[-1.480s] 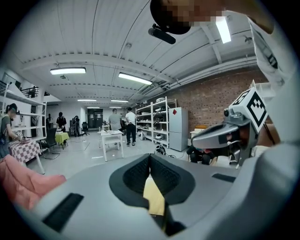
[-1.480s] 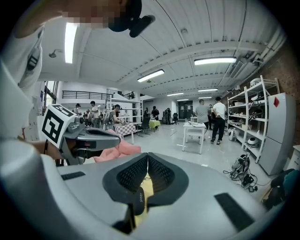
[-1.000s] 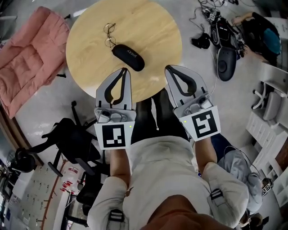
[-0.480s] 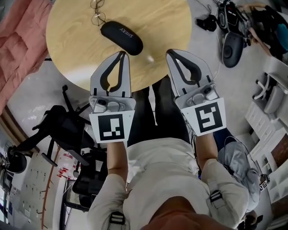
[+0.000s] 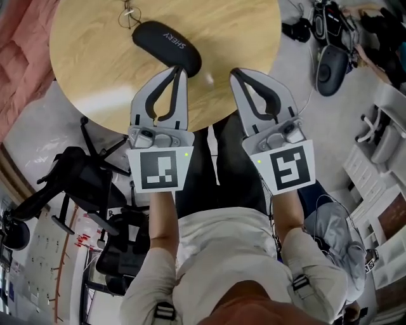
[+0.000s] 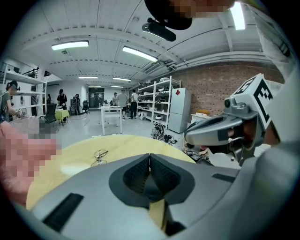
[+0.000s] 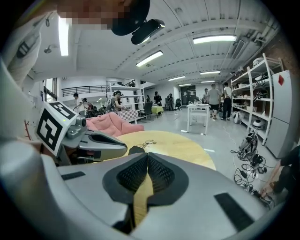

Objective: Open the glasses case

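Plainly the glasses case (image 5: 166,47) lies upper left in the head view on the table (image 5: 244,35), long axis slanting to lower right; its lower-right end sits just above the left gripper (image 5: 179,68), which is nearer than the right gripper (image 5: 235,72); both jaw pairs are closed, empty.

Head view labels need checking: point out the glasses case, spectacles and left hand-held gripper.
glasses case (image 5: 166,47), head view, middle of lid
spectacles (image 5: 129,13), head view, wire frame
left hand-held gripper (image 5: 180,70), head view, between shut fingertips
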`<act>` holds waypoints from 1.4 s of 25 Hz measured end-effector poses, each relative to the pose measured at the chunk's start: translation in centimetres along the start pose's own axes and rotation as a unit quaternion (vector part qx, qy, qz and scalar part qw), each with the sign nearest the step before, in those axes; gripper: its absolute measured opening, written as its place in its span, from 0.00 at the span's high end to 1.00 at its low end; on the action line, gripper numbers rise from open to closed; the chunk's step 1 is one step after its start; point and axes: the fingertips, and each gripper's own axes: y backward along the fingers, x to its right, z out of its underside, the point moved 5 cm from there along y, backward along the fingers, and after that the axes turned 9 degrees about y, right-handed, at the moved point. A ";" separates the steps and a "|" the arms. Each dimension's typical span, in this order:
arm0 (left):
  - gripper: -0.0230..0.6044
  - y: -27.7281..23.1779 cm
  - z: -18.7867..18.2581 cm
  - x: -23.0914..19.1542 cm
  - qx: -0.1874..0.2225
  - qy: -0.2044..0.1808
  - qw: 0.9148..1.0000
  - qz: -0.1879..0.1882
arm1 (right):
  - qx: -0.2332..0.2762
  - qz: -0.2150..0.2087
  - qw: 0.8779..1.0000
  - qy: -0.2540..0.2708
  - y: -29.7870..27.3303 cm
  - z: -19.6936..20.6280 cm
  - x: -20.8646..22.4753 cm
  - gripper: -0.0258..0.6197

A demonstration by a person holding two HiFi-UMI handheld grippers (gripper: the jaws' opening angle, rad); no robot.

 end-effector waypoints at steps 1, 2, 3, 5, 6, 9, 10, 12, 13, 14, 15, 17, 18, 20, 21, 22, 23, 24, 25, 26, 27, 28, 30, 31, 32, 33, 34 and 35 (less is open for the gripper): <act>0.93 -0.4 0.2 -0.1 -0.002 -0.002 1.000 0.002 | -0.001 -0.002 1.000 0.002 -0.3 0.3 -0.1 0.93; 0.93 -0.8 0.3 -0.2 -0.003 -0.003 1.000 0.003 | -0.003 -0.005 1.000 0.005 -0.6 0.6 -0.3 0.93; 0.93 -1.1 0.5 -0.3 -0.002 -0.001 1.000 0.003 | -0.005 -0.007 1.000 0.008 -0.9 1.0 -0.5 0.93; 0.93 -1.8 0.9 -0.5 0.000 0.002 1.000 0.004 | -0.008 -0.009 1.000 0.012 -1.5 1.6 -1.0 0.93; 0.93 -2.1 1.1 -0.6 -0.002 0.000 1.000 0.006 | -0.010 -0.009 1.000 0.015 -1.7 1.9 -1.2 0.93; 0.93 -2.9 1.5 -0.8 -0.006 -0.010 1.000 0.010 | -0.016 -0.005 0.999 0.028 -2.4 2.6 -1.6 0.93; 0.93 -3.2 1.5 -0.8 -0.006 -0.011 1.000 0.011 | -0.017 -0.006 0.999 0.030 -2.6 2.7 -1.6 0.93; 0.93 -3.7 1.6 -1.0 -0.007 -0.010 1.000 0.013 | -0.019 -0.010 0.999 0.028 -2.9 3.1 -1.7 0.93; 0.93 -3.9 1.7 -1.1 -0.010 -0.008 1.000 0.012 | -0.021 -0.013 0.999 0.027 -3.1 3.2 -1.7 0.93; 0.93 -4.2 1.8 -1.1 -0.013 -0.009 1.000 0.012 | -0.024 -0.016 0.999 0.029 -3.3 3.4 -1.6 0.93; 0.93 -4.4 1.8 -1.2 -0.016 -0.011 1.000 0.012 | -0.029 -0.019 0.999 0.032 -3.6 3.7 -1.5 0.93; 0.93 -4.8 1.8 -1.3 -0.019 -0.021 1.000 0.011 | -0.038 -0.024 0.998 0.039 -4.3 4.1 -1.1 0.93; 0.93 -4.9 1.8 -1.3 -0.020 -0.025 0.999 0.010 | -0.040 -0.026 0.998 0.042 -4.7 4.3 -0.9 0.93; 0.93 -5.0 1.6 -1.4 -0.017 -0.031 0.999 0.007 | -0.041 -0.027 0.998 0.045 -5.3 4.5 -0.6 0.93; 0.93 -5.0 1.3 -1.5 -0.014 -0.037 0.999 0.005 | -0.040 -0.026 0.998 0.045 -5.6 4.5 -0.5 0.93; 0.93 -5.0 1.1 -1.5 -0.012 -0.043 0.999 0.002 | -0.038 -0.026 0.998 0.044 -5.7 4.5 -0.4 0.93; 0.93 -5.1 0.9 -1.6 -0.012 -0.048 0.999 0.000 | -0.037 -0.026 0.998 0.043 -5.8 4.5 -0.4 0.93; 0.93 -5.2 0.9 -1.6 -0.015 -0.052 0.999 -0.001 | -0.036 -0.027 0.998 0.042 -5.9 4.5 -0.4 0.93; 0.93 -5.4 0.9 -1.7 -0.019 -0.054 0.998 -0.001 | -0.036 -0.028 0.998 0.043 -6.0 4.5 -0.4 0.93; 0.93 -5.6 1.0 -1.8 -0.025 -0.054 0.998 -0.001 | -0.036 -0.030 0.998 0.045 -6.1 4.5 -0.5 0.93; 0.93 -5.9 1.3 -1.9 -0.032 -0.052 0.998 -0.002 | -0.038 -0.033 0.998 0.047 -6.2 4.5 -0.5 0.93; 0.93 -6.1 1.6 -2.1 -0.040 -0.050 0.998 -0.004 | -0.039 -0.035 0.997 0.049 -6.3 4.6 -0.6 0.93; 0.93 -6.3 2.0 -2.4 -0.051 -0.041 0.998 -0.006 | -0.041 -0.039 0.997 0.052 -6.4 4.6 -0.6 0.93; 0.93 -6.3 2.1 -2.4 -0.052 -0.035 0.998 -0.005 | -0.040 -0.041 0.997 0.053 -6.5 4.6 -0.6 0.93; 0.93 -6.2 2.1 -2.5 -0.053 -0.030 0.998 -0.004 | -0.040 -0.043 0.997 0.055 -6.5 4.6 -0.6 0.93; 0.93 -6.0 2.1 -2.5 -0.052 -0.026 0.998 -0.004 | -0.040 -0.047 0.996 0.058 -6.5 4.7 -0.7 0.93; 0.93 -5.9 2.2 -2.6 -0.051 -0.024 0.998 -0.005 | -0.042 -0.052 0.996 0.064 -6.5 4.8 -0.7 0.93; 0.93 -5.6 2.3 -2.6 -0.051 -0.021 0.998 -0.007 | -0.045 -0.058 0.995 0.072 -6.4 4.9 -0.9 0.93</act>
